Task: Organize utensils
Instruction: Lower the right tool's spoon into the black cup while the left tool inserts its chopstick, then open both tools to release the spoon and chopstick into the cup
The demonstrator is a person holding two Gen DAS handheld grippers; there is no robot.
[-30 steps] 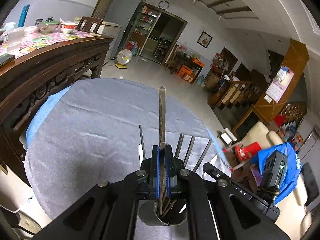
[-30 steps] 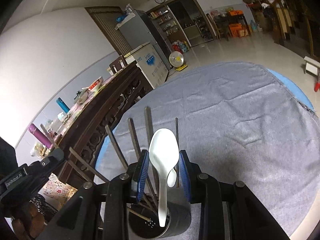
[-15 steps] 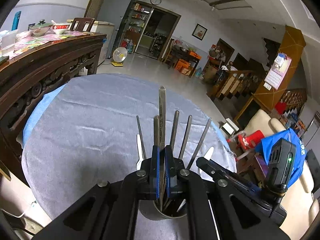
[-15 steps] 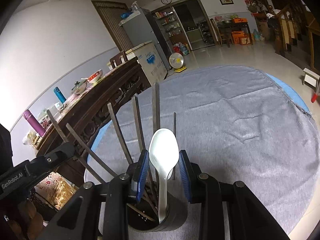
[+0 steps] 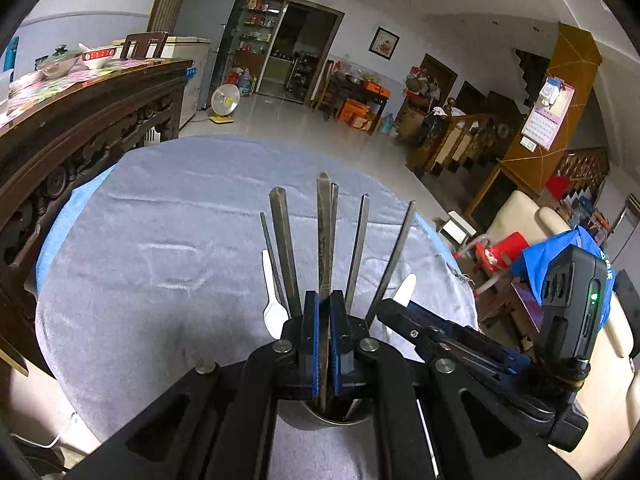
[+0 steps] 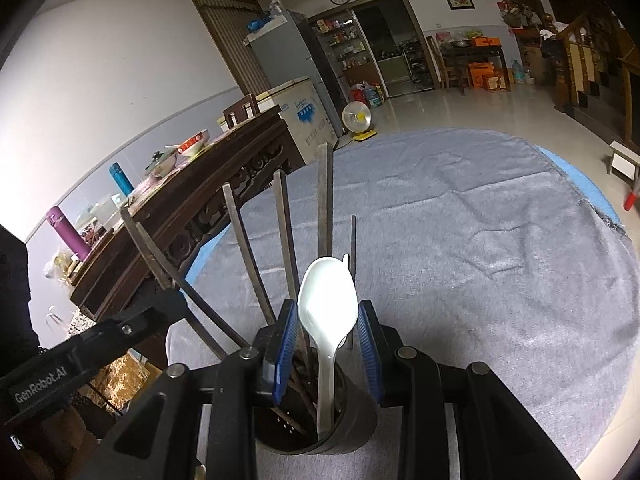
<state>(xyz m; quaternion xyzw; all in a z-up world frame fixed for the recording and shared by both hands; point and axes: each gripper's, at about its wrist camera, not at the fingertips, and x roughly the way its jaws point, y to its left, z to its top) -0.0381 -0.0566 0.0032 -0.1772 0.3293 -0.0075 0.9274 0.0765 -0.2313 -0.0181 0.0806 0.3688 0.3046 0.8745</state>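
A metal utensil holder (image 5: 320, 420) stands on the grey cloth with several dark chopsticks fanned out of it. My left gripper (image 5: 324, 300) is shut on one upright chopstick (image 5: 324, 240) whose lower end is inside the holder. In the right wrist view my right gripper (image 6: 328, 312) is shut on the bowl of a white spoon (image 6: 326, 300), and the spoon's handle reaches down into the holder (image 6: 352, 420). The right gripper (image 5: 440, 336) sits close beside the left one. A second white spoon (image 5: 274, 312) shows just beyond the holder; whether it stands in it I cannot tell.
The round table's grey cloth (image 6: 480, 260) spreads beyond the holder. A dark carved wooden sideboard (image 6: 224, 200) with bowls and bottles runs along the left. Chairs and a red stool (image 5: 504, 248) stand off the table's right edge.
Both grippers have sunk toward the holder, the chopstick and the spoon going deeper into it. The chopsticks standing in the holder now rise higher in both views.
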